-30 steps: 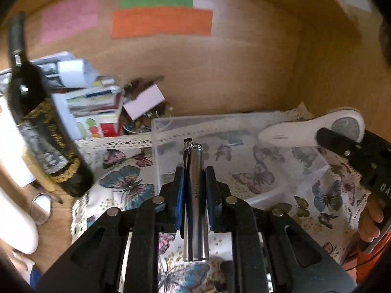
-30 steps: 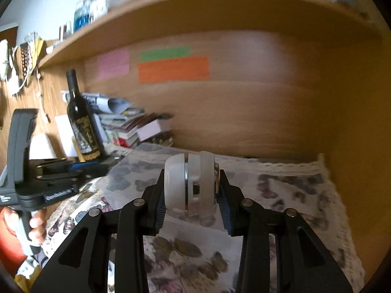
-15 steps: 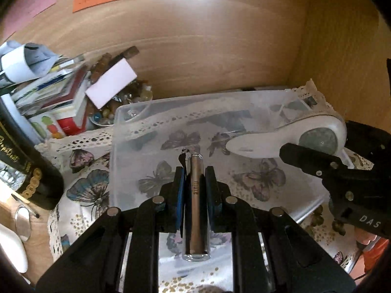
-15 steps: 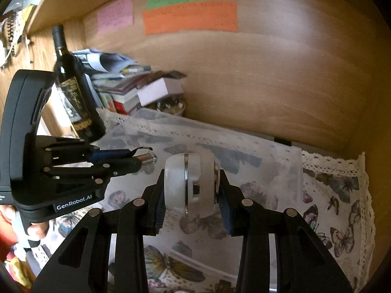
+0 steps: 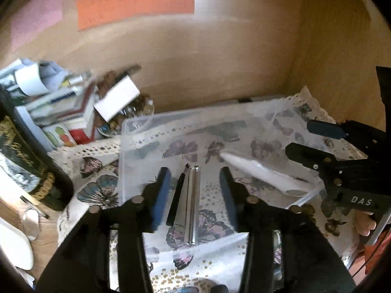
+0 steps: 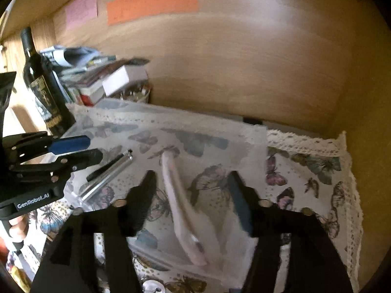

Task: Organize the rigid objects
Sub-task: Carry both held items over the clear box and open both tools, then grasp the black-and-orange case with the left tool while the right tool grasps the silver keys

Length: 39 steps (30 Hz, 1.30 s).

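Note:
A clear plastic box (image 5: 136, 127) sits on the butterfly cloth (image 5: 97, 190). A silver pen with a black clip (image 5: 191, 202) lies in the box, between the open jaws of my left gripper (image 5: 194, 173). A white long-handled tool (image 5: 259, 171) lies in the box to its right. In the right wrist view the same white tool (image 6: 180, 200) lies blurred between the open jaws of my right gripper (image 6: 191, 174), and the pen (image 6: 107, 175) lies at left by the left gripper (image 6: 80, 149). The right gripper (image 5: 315, 141) shows at right in the left wrist view.
A dark wine bottle (image 6: 44, 90) stands left of the box. A stack of books and papers (image 5: 56, 102) and a glass jar of small items (image 5: 132, 114) sit behind it. Wooden walls (image 6: 244, 61) close the back and right. Coloured notes (image 6: 151, 2) hang above.
Both grippers have opened. The pen has dropped from my left gripper and the white tool from my right gripper into the clear box.

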Motion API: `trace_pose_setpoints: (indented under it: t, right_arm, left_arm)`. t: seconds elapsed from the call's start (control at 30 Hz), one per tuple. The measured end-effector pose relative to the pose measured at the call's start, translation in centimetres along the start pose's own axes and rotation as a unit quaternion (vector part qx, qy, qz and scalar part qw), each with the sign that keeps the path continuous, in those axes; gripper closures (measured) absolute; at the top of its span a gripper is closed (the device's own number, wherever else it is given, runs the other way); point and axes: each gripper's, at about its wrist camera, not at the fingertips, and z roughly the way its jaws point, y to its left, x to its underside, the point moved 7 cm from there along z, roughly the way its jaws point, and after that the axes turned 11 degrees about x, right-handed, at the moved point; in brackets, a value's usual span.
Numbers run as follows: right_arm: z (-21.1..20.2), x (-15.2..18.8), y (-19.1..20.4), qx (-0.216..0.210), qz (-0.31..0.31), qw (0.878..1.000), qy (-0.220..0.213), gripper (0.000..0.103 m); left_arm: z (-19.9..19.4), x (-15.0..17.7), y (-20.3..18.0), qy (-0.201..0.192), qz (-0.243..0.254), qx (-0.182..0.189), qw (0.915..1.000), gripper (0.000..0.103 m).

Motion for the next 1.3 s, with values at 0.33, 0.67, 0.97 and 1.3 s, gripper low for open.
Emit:
trace_pose_setpoints:
  t: [0.33,0.67,0.97,1.3]
  right_arm:
    - [-8.1,0.6,1.2,0.003,-0.002,0.996,-0.088,0.022]
    - [-8.6,6.4,3.7,0.011,-0.03,0.997,-0.07,0.02]
    - [-5.6,11.7,2.8,0.019,-0.047,0.999,0.016,0.019]
    - [-3.2,12.8,5.0,-0.019,-0.06,0.996,0.067,0.019]
  left_arm:
    - [-8.2,1.4,-1.2,-0.084,0.031,-0.03,0.9955,0.007]
    - [-9.0,9.0,-0.5,-0.034,0.018,-0.036,0.9986,0.005]
    - [-6.8,15.6,-1.0,0.03,0.001,0.002,0.9995,0.005]
    - [-5.9,17.6,-1.3,0.047,0.003,-0.002,0.9989,0.021]
